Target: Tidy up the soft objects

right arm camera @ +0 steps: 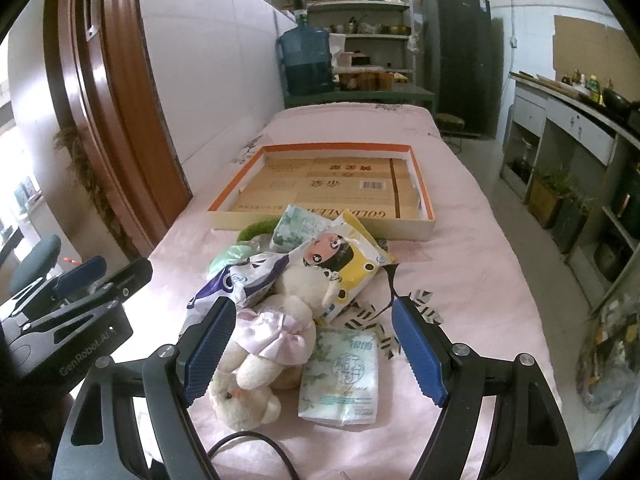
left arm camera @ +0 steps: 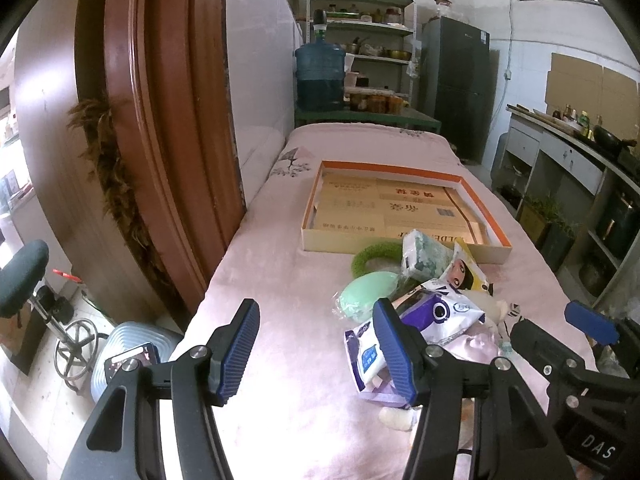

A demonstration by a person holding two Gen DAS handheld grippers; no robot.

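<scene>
My left gripper [left arm camera: 316, 350] held its jaws apart, empty, the pile just right of them. My right gripper's [right arm camera: 316, 350] jaws stood apart around a plush toy [right arm camera: 264, 344] and a tissue pack [right arm camera: 342, 376], pads clear.

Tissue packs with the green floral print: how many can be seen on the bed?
2. One tissue pack lies nearest, beside the plush doll. The other leans against the cardboard tray behind the pile. More may be hidden underneath.

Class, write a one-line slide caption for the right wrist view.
Open right tool hovers over a plush doll and tissue pack, shallow box beyond.
</scene>
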